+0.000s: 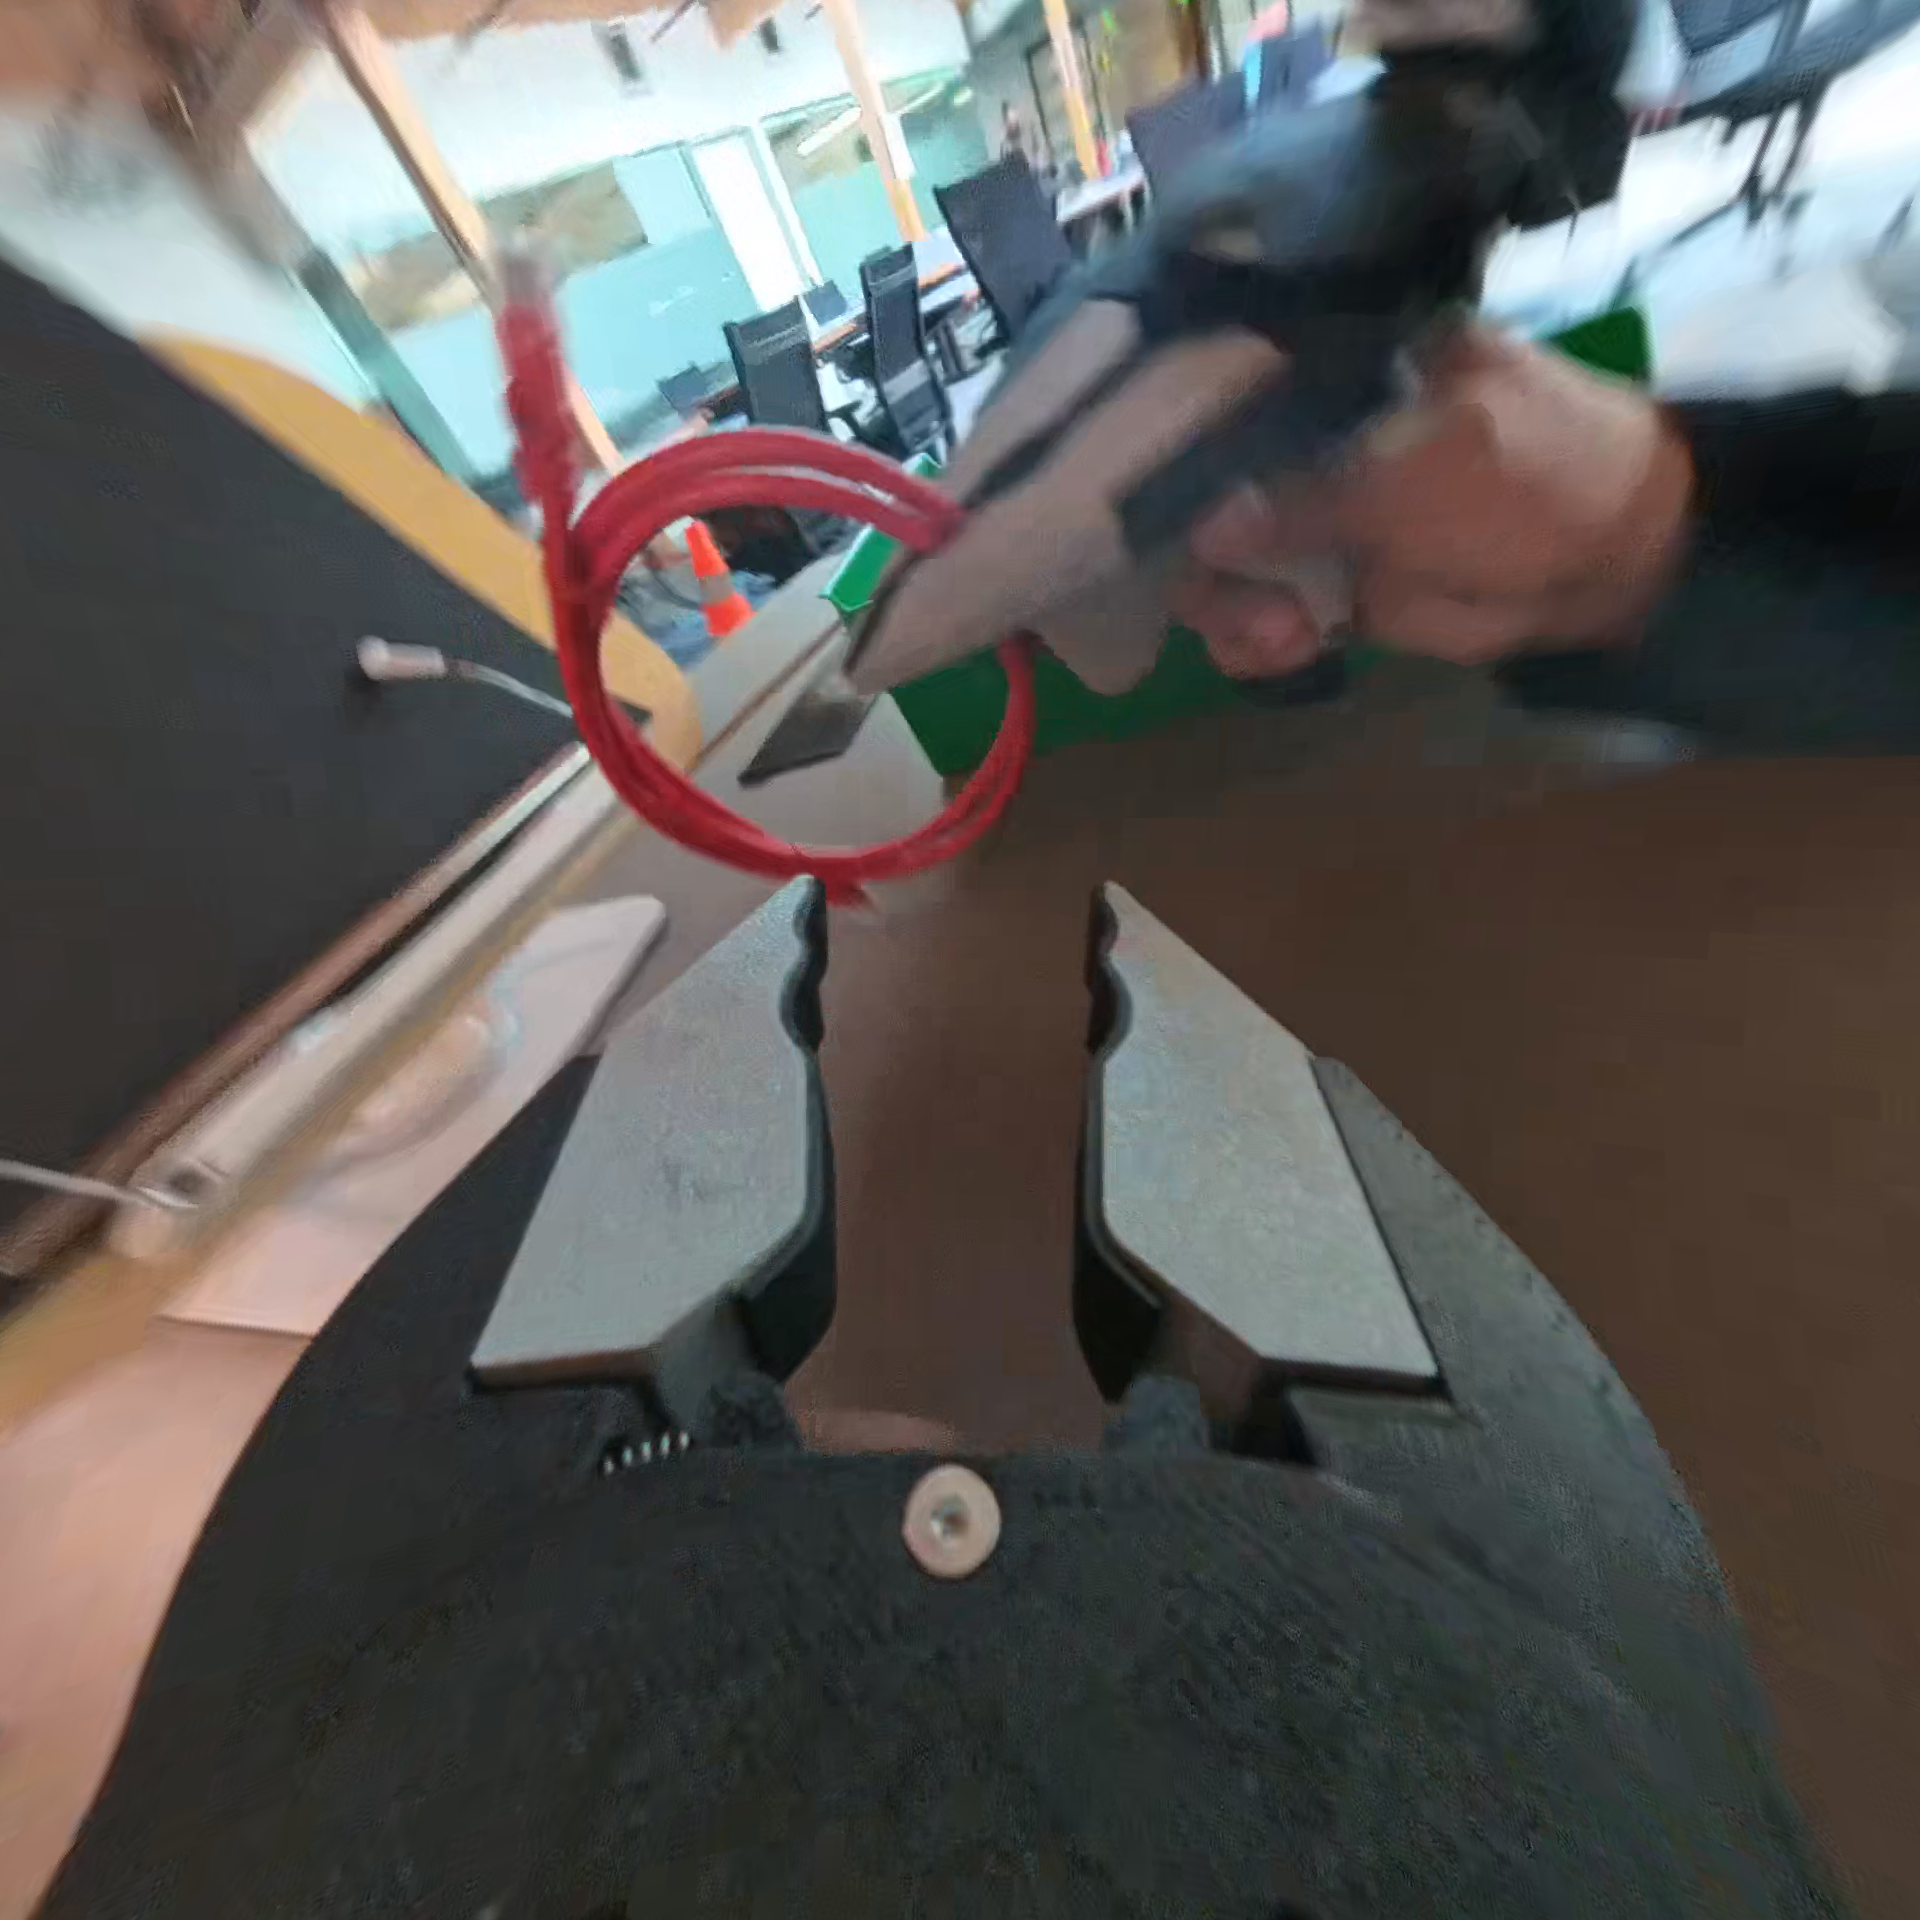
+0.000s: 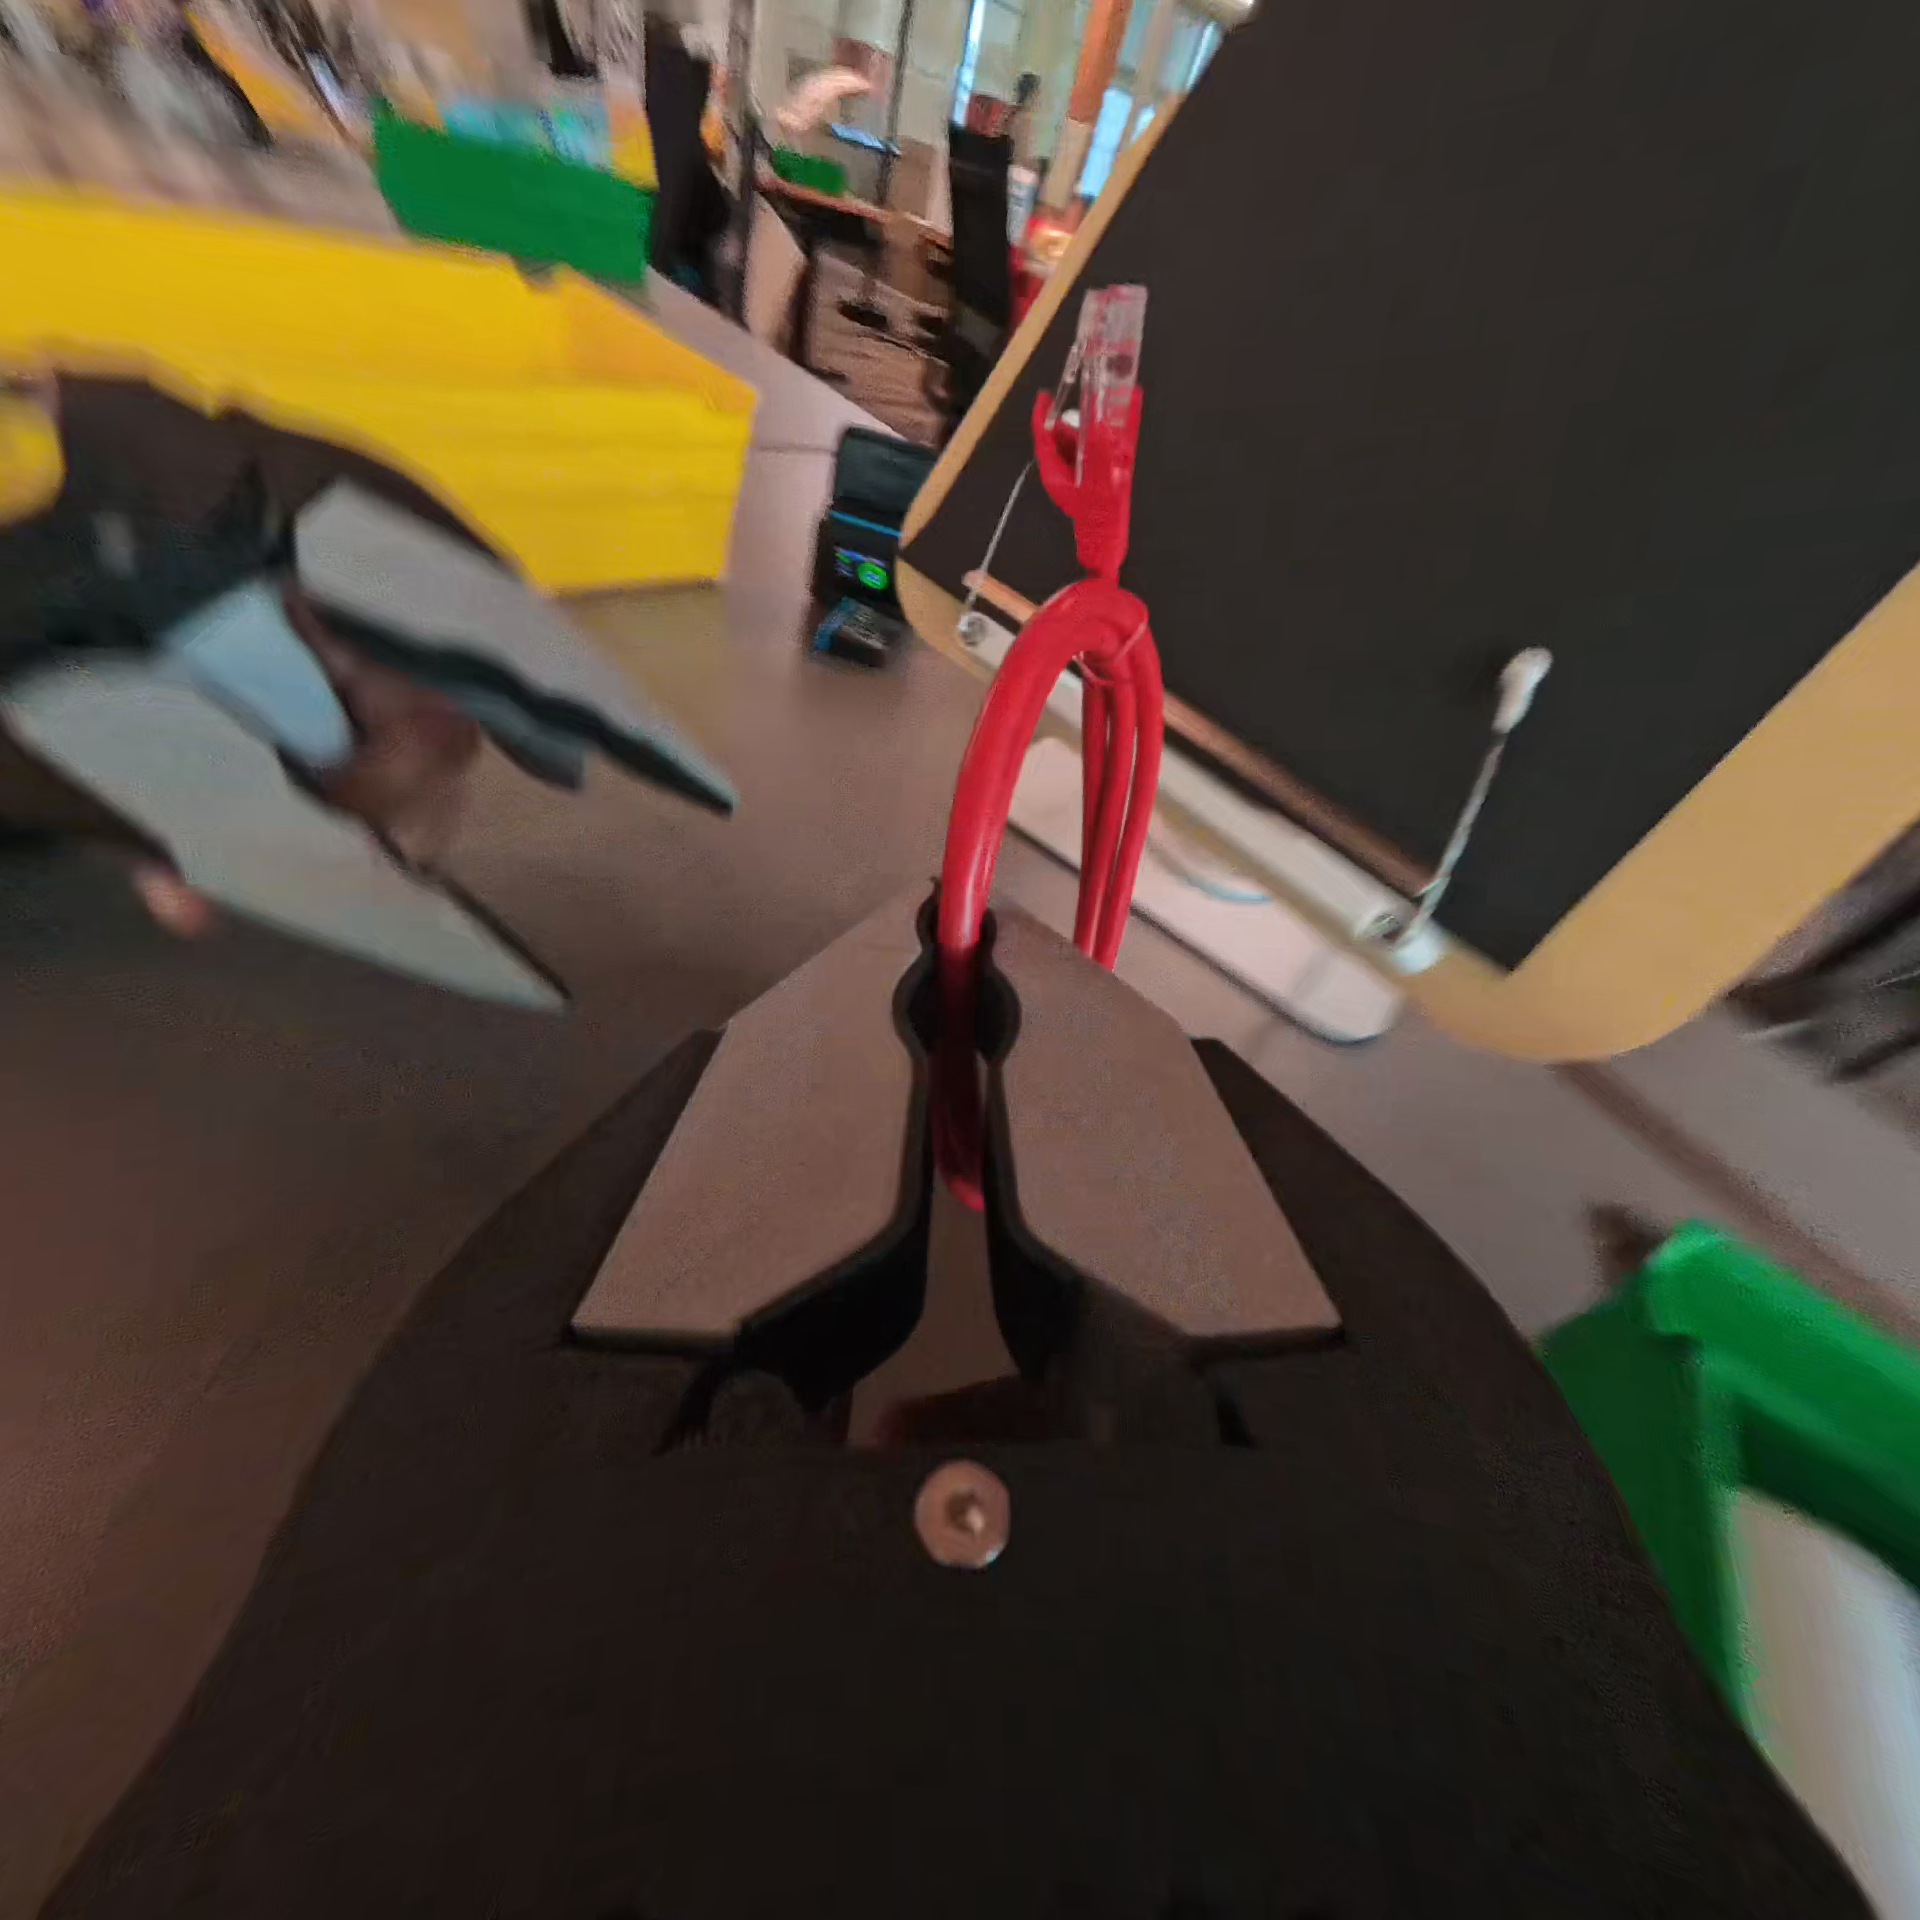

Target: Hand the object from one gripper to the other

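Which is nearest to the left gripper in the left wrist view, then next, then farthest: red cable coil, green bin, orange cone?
1. red cable coil, just ahead of the left gripper.
2. green bin, behind the coil, right.
3. orange cone, far back, seen through the coil.

The red cable (image 2: 961,1122) coil's lower part is hidden between the right gripper (image 2: 958,935) fingers.
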Demonstrator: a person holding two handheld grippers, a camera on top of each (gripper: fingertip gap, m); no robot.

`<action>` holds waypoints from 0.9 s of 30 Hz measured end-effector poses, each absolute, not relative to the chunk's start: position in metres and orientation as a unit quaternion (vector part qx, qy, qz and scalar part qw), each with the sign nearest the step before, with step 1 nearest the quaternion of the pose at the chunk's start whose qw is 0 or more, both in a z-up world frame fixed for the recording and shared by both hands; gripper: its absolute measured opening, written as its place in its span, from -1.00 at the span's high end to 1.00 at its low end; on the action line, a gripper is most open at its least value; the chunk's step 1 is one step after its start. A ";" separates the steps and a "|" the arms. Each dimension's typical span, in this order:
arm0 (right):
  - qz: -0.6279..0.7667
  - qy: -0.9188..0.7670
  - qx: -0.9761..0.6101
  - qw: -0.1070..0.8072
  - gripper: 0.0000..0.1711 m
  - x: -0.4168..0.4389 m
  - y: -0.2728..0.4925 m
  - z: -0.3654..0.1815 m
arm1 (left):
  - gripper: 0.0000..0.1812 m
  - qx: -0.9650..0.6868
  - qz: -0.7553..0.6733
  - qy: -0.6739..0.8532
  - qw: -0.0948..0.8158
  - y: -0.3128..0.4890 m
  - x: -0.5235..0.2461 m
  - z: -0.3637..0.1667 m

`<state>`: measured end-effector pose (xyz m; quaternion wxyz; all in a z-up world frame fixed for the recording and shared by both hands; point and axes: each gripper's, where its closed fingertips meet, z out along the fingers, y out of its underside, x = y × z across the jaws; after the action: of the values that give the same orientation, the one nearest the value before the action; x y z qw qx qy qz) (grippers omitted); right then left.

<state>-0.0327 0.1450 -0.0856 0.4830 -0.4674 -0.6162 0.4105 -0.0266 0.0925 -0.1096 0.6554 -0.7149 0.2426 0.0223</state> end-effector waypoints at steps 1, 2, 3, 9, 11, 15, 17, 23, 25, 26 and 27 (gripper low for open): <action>0.356 -0.637 -0.438 0.526 1.00 -0.033 0.143 -0.086 | 0.43 -0.727 -0.045 0.211 0.652 0.091 -0.029 -0.108; 0.297 -0.656 -0.405 0.564 1.00 -0.034 0.139 -0.088 | 0.39 -0.733 -0.117 0.183 0.645 0.090 -0.028 -0.106; 0.239 -0.670 -0.373 0.596 1.00 -0.036 0.135 -0.091 | 0.36 -0.732 -0.179 0.151 0.640 0.089 -0.029 -0.102; -0.044 -0.695 -0.248 0.673 0.99 -0.056 0.116 -0.115 | 0.40 -0.699 -0.299 0.031 0.649 0.094 -0.048 -0.088; -0.092 -0.692 -0.212 0.684 0.91 -0.062 0.107 -0.121 | 0.77 -0.713 -0.258 0.040 0.651 0.095 -0.056 -0.093; -0.013 -0.752 -0.210 0.625 0.71 -0.064 0.086 -0.150 | 0.97 -0.737 -0.175 0.139 0.638 0.085 -0.048 -0.100; 0.093 -0.773 -0.213 0.590 0.76 -0.054 0.069 -0.150 | 0.97 -0.741 -0.113 0.181 0.637 0.083 -0.048 -0.101; 0.297 -0.608 -0.306 0.670 1.00 -0.015 0.115 -0.052 | 0.97 -0.711 -0.122 0.173 0.670 0.078 -0.054 -0.084; 0.299 -0.570 -0.343 0.684 1.00 -0.013 0.136 -0.047 | 0.97 -0.693 -0.150 0.194 0.678 0.072 -0.044 -0.078; 0.297 -0.567 -0.361 0.678 0.98 -0.015 0.143 -0.051 | 0.98 -0.684 -0.157 0.204 0.682 0.069 -0.039 -0.075; 0.308 -0.579 -0.370 0.658 0.84 -0.018 0.141 -0.058 | 0.98 -0.679 -0.165 0.210 0.684 0.067 -0.035 -0.073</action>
<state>-0.0175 0.1414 -0.0582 0.6583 -0.3697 -0.5790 0.3077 -0.0352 0.0674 -0.0731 0.6840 -0.6788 0.2099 -0.1649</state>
